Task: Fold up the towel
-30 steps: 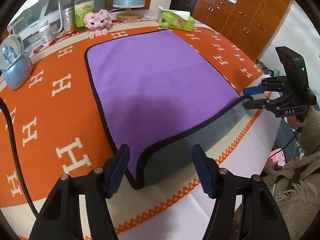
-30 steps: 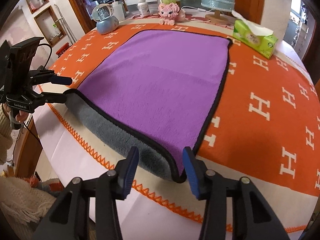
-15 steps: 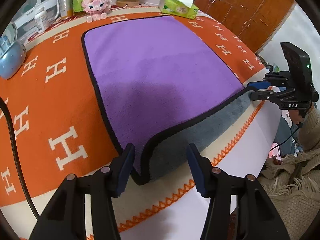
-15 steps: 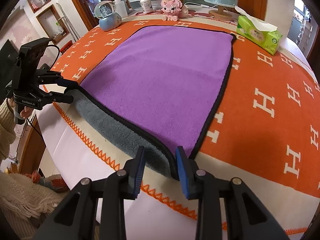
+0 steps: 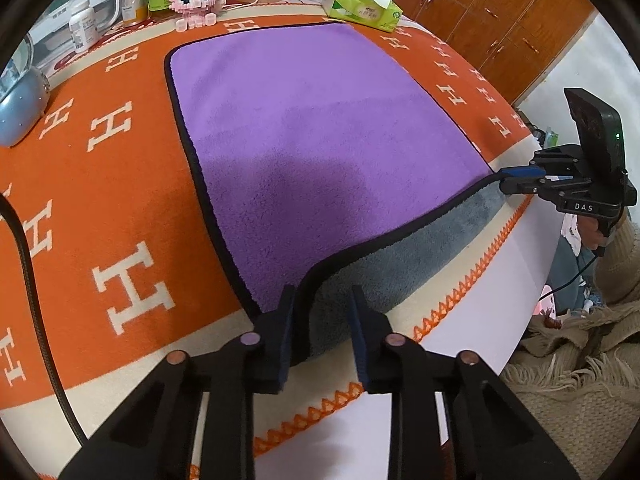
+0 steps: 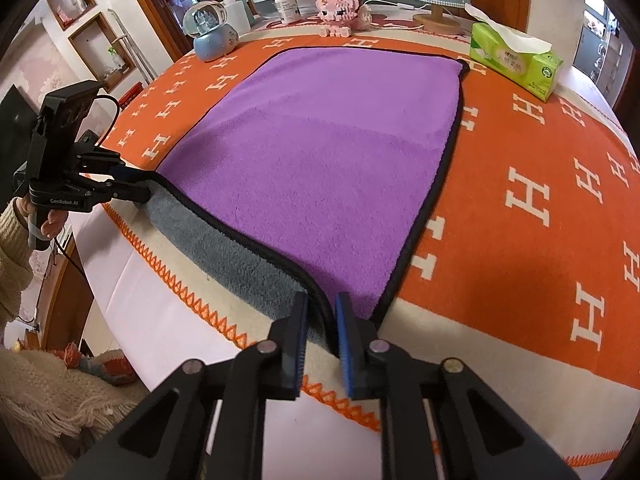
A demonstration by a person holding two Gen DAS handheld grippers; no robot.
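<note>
A purple towel with black trim and a grey underside lies flat on the orange blanket; it also shows in the right wrist view. Its near edge hangs over the table's front, grey side out. My left gripper is closed on the near left corner, the trim between its fingers. My right gripper is closed on the near right corner. Each gripper shows in the other's view, the right gripper and the left gripper, both at the towel's front corners.
A green tissue box, a lamp base, a pink block toy, bottles and a snow globe stand along the far edge. The table's front edge runs under the grippers. A black cable crosses at left.
Both grippers moved forward onto the towel's near corners and their jaws narrowed from wide open to closed on the towel's edge.
</note>
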